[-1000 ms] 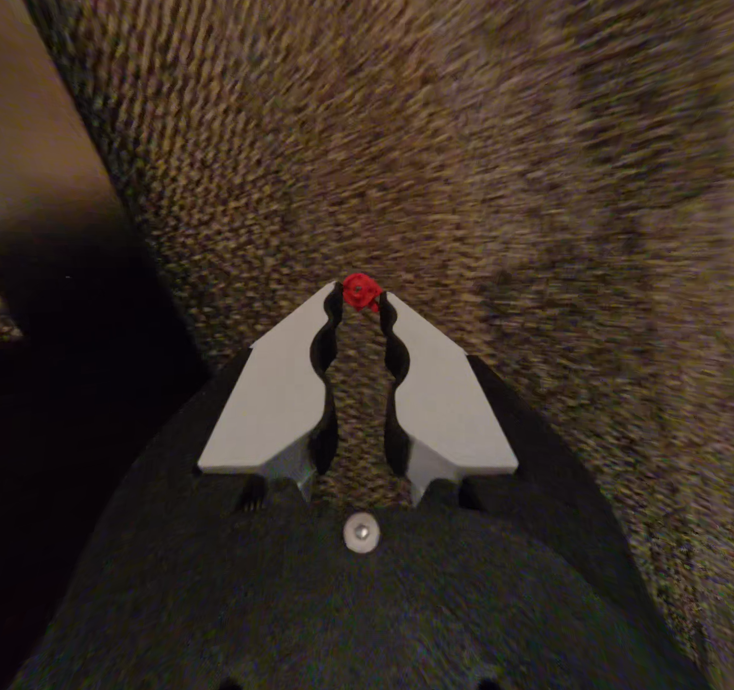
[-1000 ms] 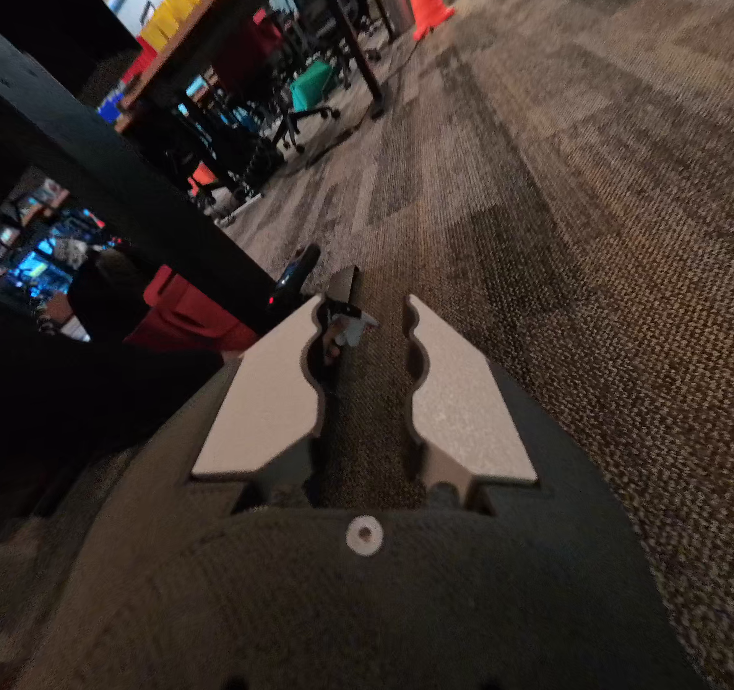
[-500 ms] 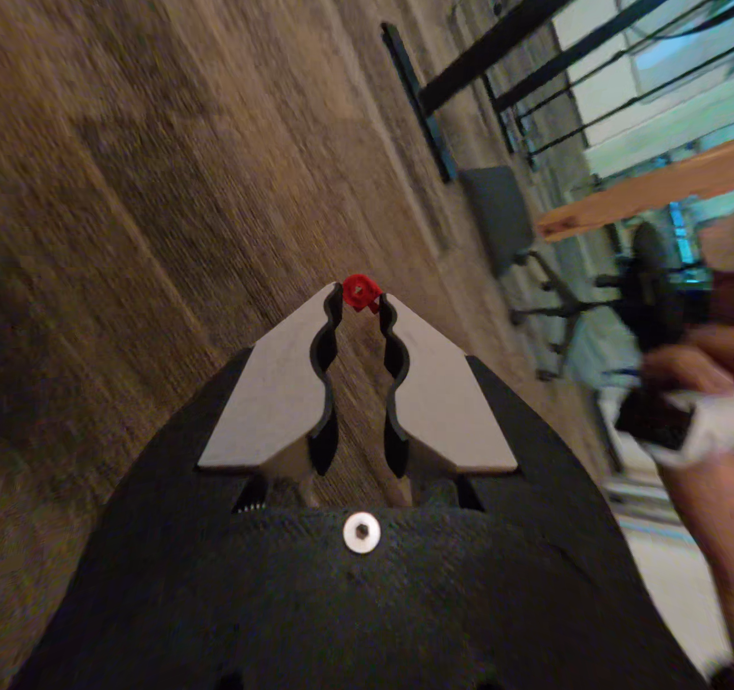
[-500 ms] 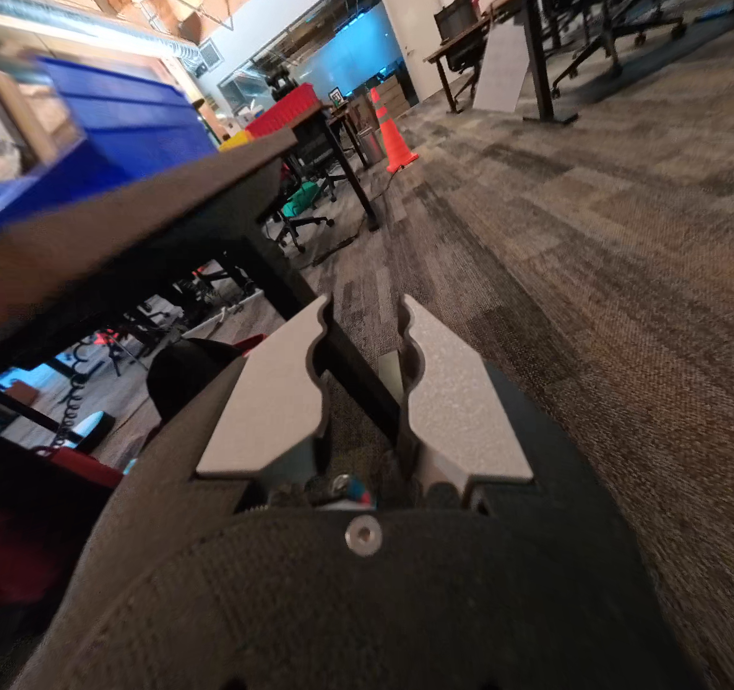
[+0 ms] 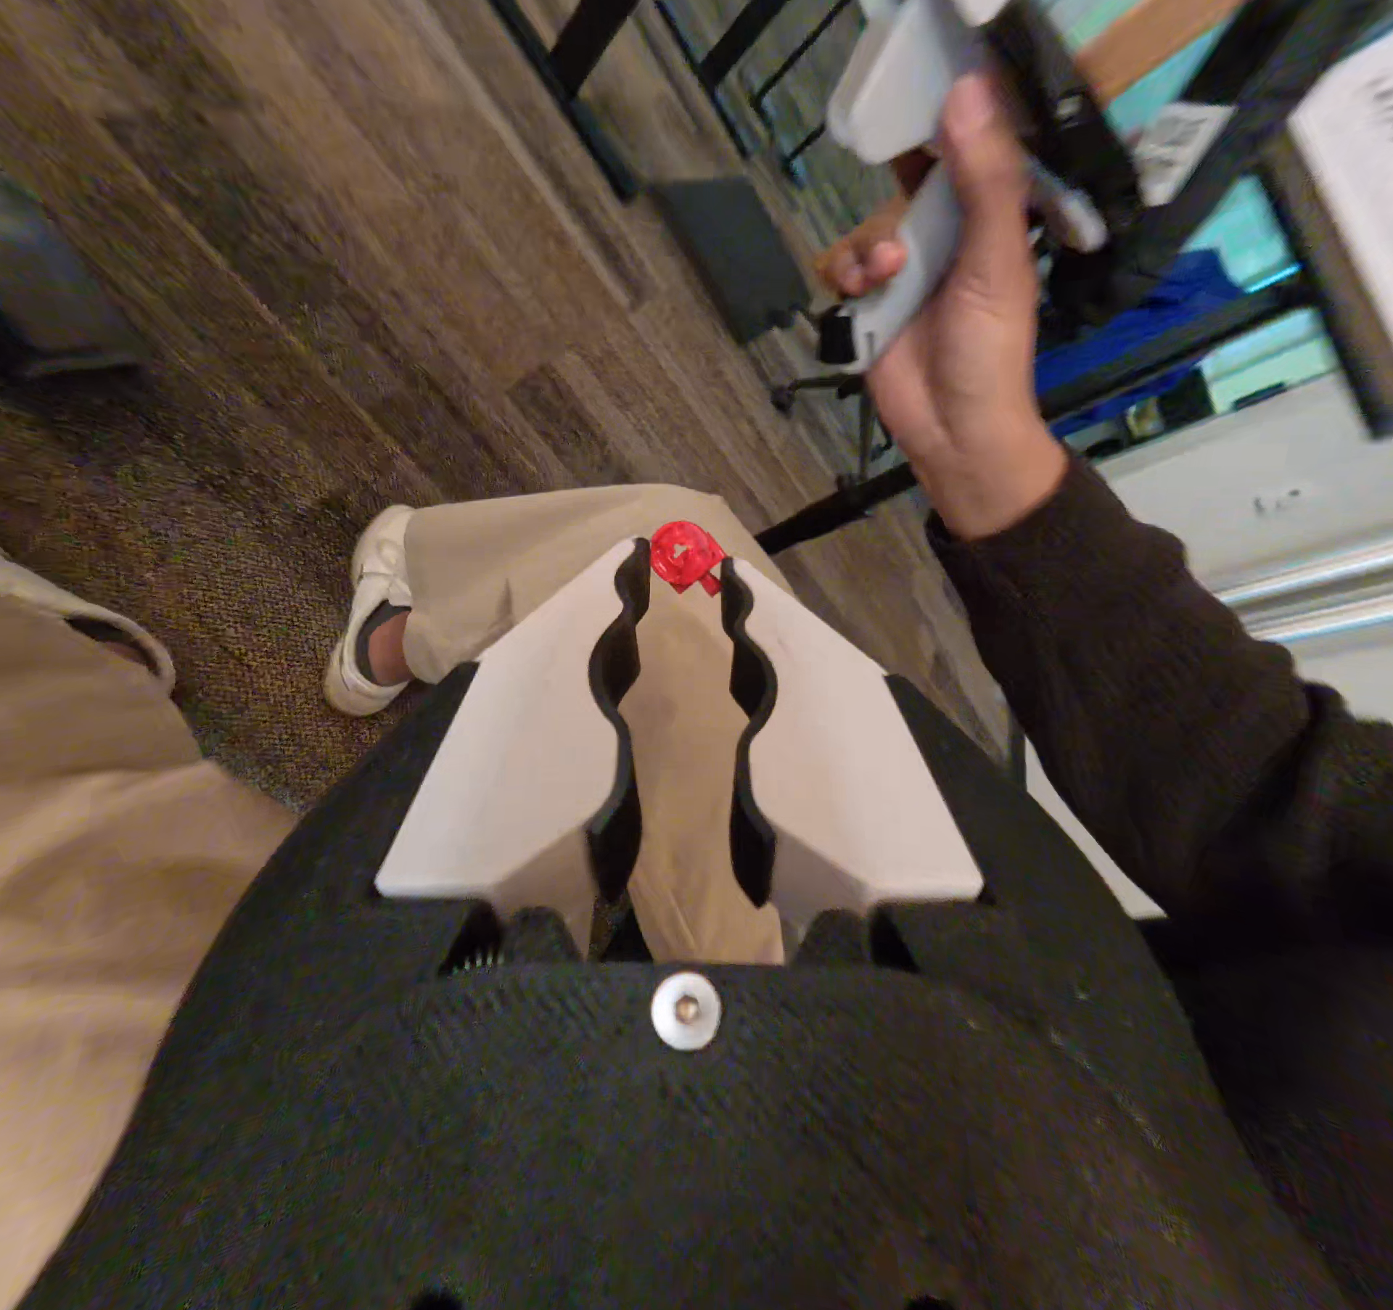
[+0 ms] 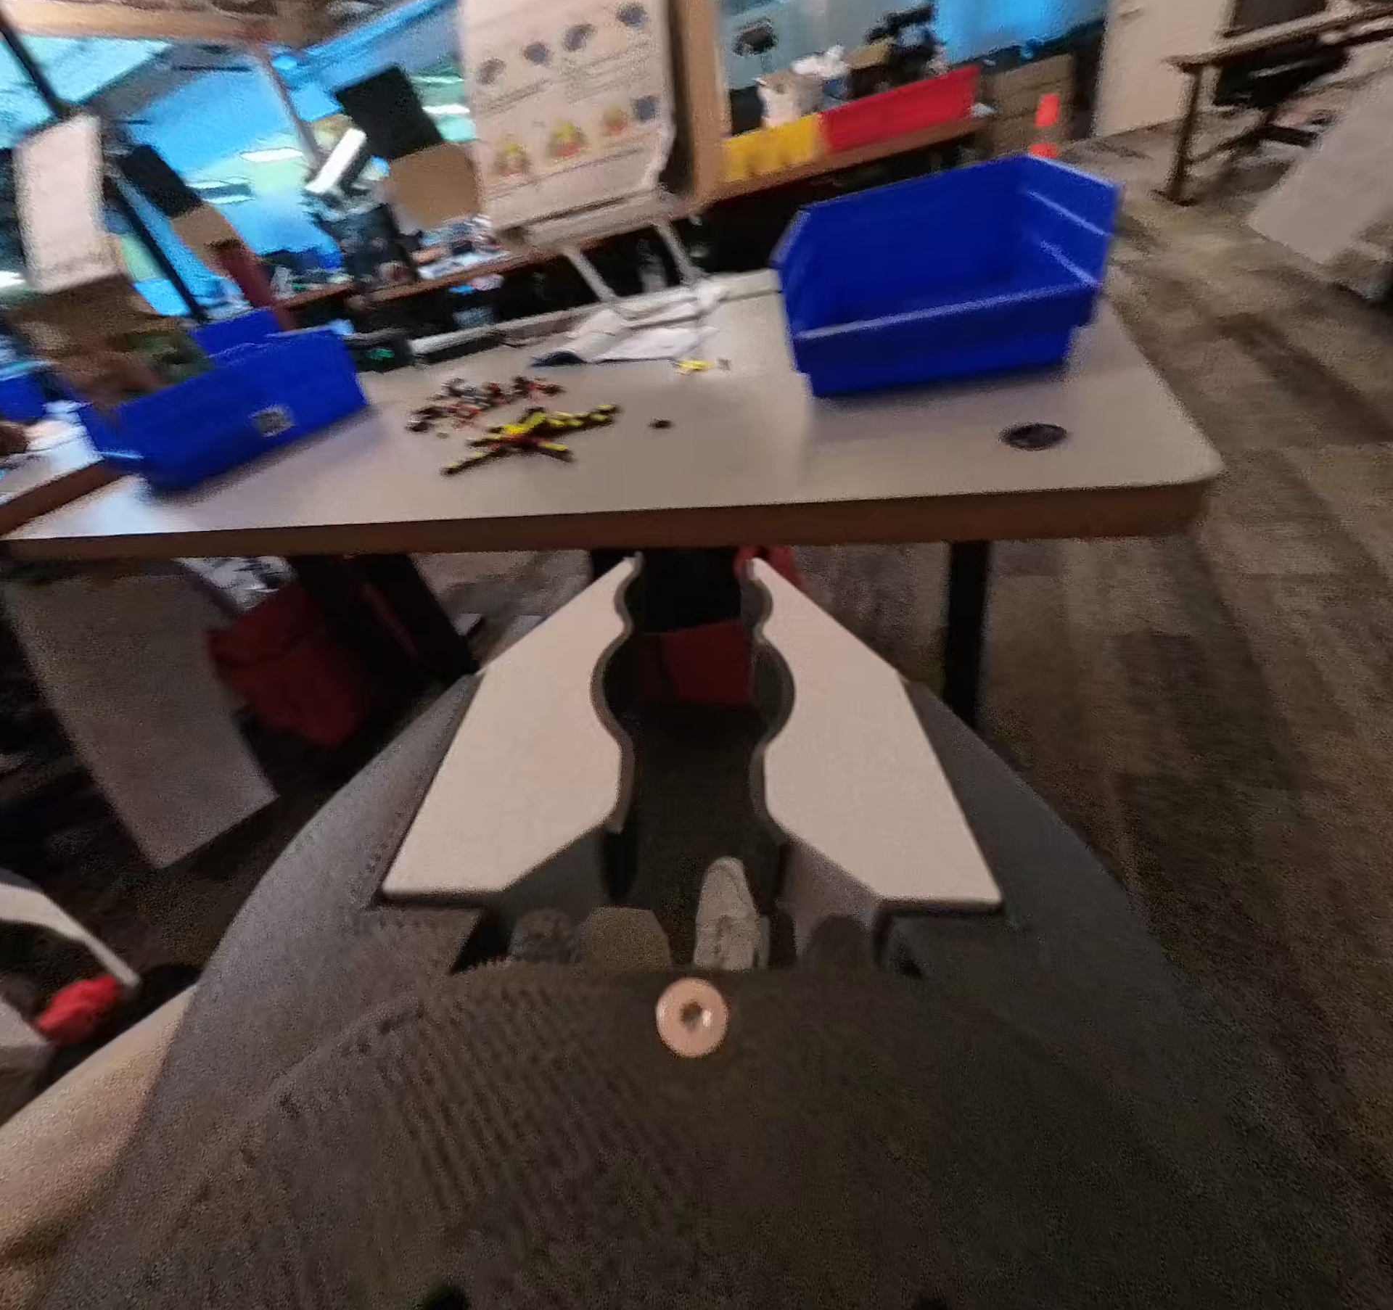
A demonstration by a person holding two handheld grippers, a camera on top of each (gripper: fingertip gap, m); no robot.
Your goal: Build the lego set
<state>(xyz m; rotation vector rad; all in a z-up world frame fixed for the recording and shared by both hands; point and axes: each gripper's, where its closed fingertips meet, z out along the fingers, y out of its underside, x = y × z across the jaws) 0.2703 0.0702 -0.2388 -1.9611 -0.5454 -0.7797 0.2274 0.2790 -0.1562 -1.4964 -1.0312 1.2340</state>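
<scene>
Your left tool (image 5: 684, 567) pinches one small red lego piece (image 5: 682, 554) at its very tips, above your knee: light, hard, slick, so keep that squeeze on its flat sides. Your right tool (image 6: 692, 569) is spread and empty. On the far surface (image 6: 754, 460): one yellow-black build (image 6: 531, 433), one loose pile (image 6: 482, 396), two blue bins (image 6: 942, 279).

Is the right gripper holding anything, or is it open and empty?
Open and empty. In its own wrist view the right gripper shows a clear gap between its fingertips, with only the dark space under the table behind.
</scene>
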